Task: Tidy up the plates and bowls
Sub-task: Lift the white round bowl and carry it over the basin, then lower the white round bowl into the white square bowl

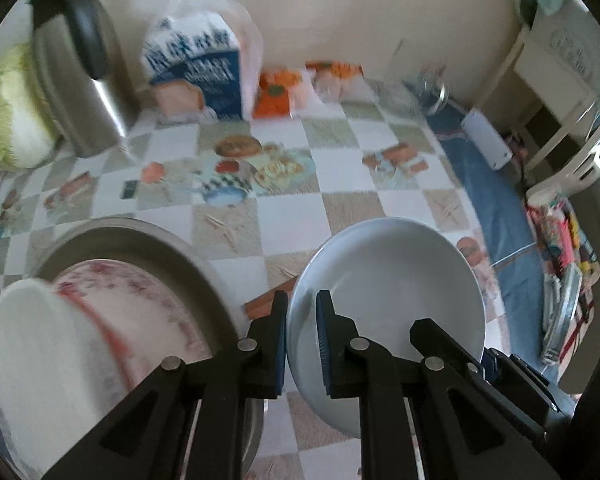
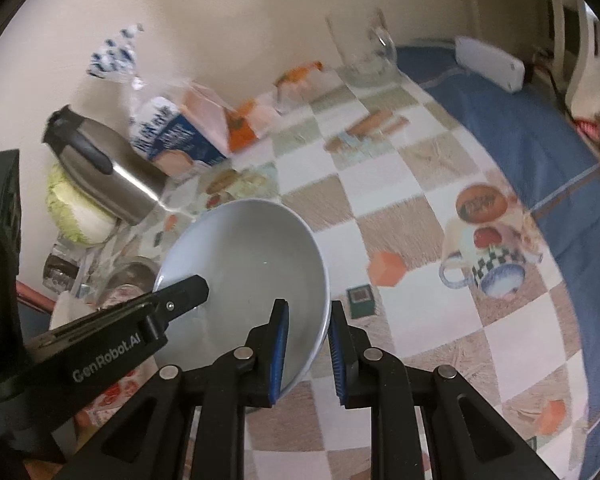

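White bowl [image 1: 384,300], held above the desk [image 1: 300,216]: left tongs [image 1: 302,344] pinching its rim; right tongs [image 2: 309,354] straddling the opposite rim, apparently clamped; glazed, rigid, slippery, breakable; best gripped at the rim.

Two bowls, pale blue [image 1: 392,280] and floral [image 1: 140,308], one metal basin [image 1: 148,236], one thermos [image 1: 76,80].

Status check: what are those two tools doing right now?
Both tools, left and right, grip the white bowl by opposite rims. Held above checkered table. Metal basin alongside.
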{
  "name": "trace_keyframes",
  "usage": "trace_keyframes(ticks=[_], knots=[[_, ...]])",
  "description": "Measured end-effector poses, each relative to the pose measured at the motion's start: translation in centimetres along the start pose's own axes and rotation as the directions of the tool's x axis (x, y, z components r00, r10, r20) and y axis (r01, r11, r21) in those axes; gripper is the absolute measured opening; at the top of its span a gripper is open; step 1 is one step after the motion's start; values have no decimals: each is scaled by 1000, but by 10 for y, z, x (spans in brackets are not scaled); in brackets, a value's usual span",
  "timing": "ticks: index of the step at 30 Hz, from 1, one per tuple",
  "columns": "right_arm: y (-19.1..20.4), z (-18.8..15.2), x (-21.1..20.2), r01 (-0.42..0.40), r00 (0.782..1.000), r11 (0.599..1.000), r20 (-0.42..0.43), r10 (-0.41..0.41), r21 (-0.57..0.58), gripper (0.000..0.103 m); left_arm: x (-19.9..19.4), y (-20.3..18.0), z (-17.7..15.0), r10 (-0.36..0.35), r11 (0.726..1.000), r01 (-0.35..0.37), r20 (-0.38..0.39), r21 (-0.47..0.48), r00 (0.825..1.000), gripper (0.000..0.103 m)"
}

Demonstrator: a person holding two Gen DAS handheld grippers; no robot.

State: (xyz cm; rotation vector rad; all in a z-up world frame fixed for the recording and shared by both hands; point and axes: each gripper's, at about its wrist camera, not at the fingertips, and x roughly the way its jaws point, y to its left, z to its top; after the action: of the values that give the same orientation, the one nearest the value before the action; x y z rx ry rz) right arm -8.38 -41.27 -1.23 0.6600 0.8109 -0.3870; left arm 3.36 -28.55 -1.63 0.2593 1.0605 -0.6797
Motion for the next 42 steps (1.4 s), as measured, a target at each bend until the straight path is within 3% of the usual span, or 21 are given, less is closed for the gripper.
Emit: trace_keyframes(ticks=[9, 21, 32, 42], knots=[[61, -2, -50, -36, 995, 993, 84, 45, -110, 21, -83, 36, -18, 20, 998, -9, 159, -67, 987, 14], [155, -27, -69, -92, 989, 955, 86, 120, -281, 21, -135, 115, -57, 69, 976, -14, 251, -216, 966, 14], [204, -43, -52, -118, 988, 934, 50, 143, -338, 21, -140, 159, -65, 56, 960, 21, 263, -280, 963, 14], [209, -42, -34, -73, 995, 939, 45, 93, -336, 21, -120, 168, -61, 23, 953, 49, 234, -299, 972, 14]])
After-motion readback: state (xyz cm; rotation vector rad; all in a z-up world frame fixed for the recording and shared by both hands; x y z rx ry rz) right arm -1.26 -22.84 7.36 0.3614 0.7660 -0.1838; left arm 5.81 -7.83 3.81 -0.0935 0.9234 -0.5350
